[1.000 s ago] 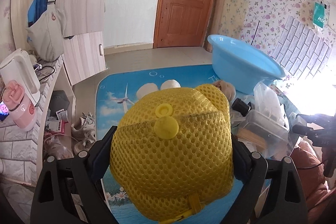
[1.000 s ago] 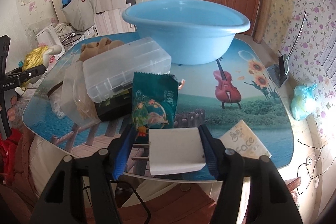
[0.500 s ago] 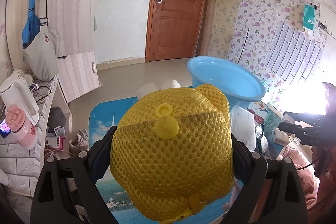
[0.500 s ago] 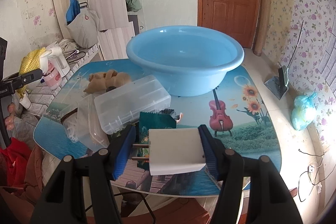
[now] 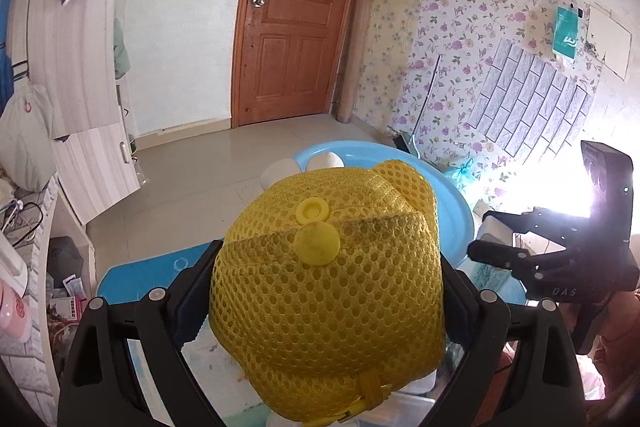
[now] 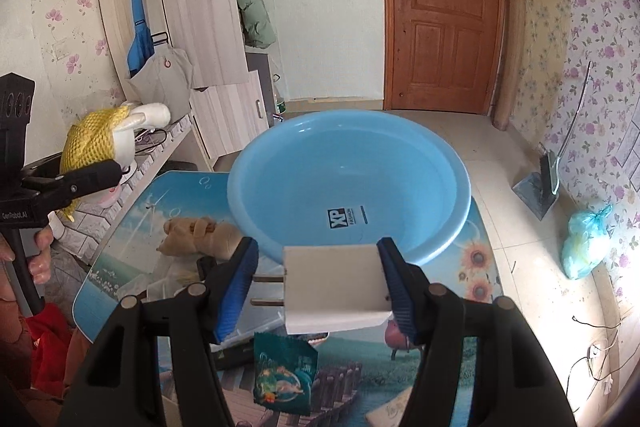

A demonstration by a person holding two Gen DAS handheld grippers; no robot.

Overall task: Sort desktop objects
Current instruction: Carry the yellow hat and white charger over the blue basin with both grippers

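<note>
A yellow open-weave mesh pouch (image 5: 328, 299) with a smooth plastic snap is seen. The white charger (image 6: 334, 287) is shown in matt plastic with dull metal prongs. The blue basin (image 6: 348, 183) is rendered in glossy plastic, the desk (image 6: 132, 227) in a shiny printed top, the door (image 6: 442, 7) in varnished wood.

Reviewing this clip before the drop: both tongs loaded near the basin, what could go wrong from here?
1. The white plug adapter is held by its body, prongs bare toward the left pad; it might pivot and fall short of the blue basin.
2. The yellow mesh bundle hides the table from the left camera.
3. Both tongs converging there could collide.
</note>
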